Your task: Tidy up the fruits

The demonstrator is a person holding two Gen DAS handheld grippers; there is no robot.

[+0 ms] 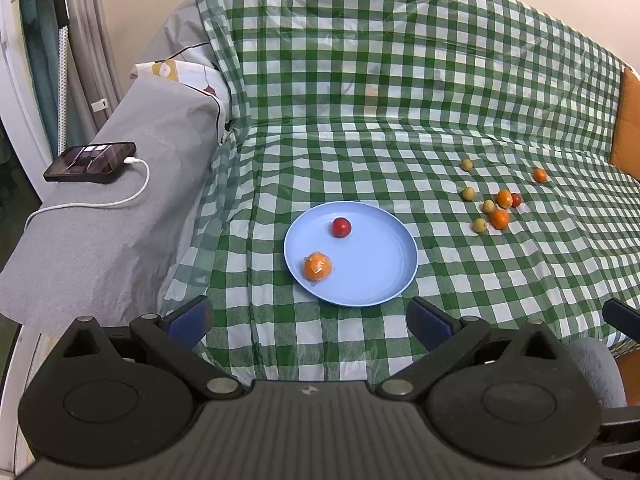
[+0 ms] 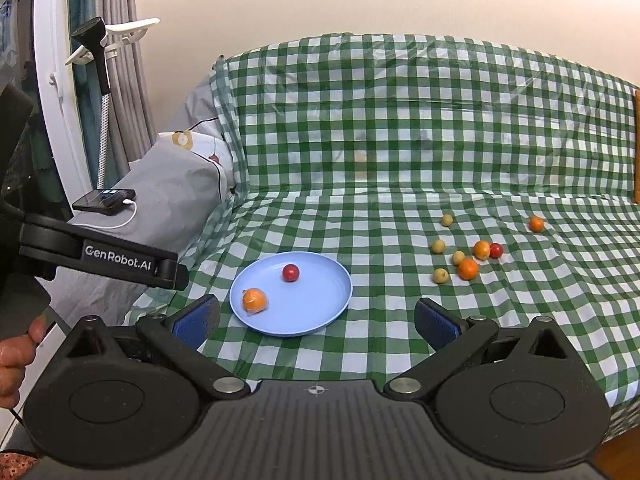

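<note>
A light blue plate [image 1: 380, 280] [image 2: 320, 308] lies on the green checked cloth. It holds an orange wrapped in clear film [image 1: 317, 266] [image 2: 254, 300] and a small red fruit [image 1: 341, 227] [image 2: 291, 272]. To its right, loose on the cloth, lie several small oranges [image 1: 499, 219] [image 2: 467, 269], several yellow-green fruits [image 1: 479, 225] [image 2: 440, 275] and one red fruit [image 1: 516, 199] [image 2: 496, 250]. My left gripper [image 1: 310, 320] is open and empty, just short of the plate's near rim. My right gripper [image 2: 316, 322] is also open and empty, its fingers wide apart near the plate's front.
The cloth covers a sofa seat and backrest. A grey-covered armrest [image 1: 120, 208] at the left carries a phone [image 1: 90, 161] [image 2: 105, 199] on a white charging cable. The left gripper's body [image 2: 100, 258] and a hand [image 2: 16, 356] show at the right wrist view's left edge.
</note>
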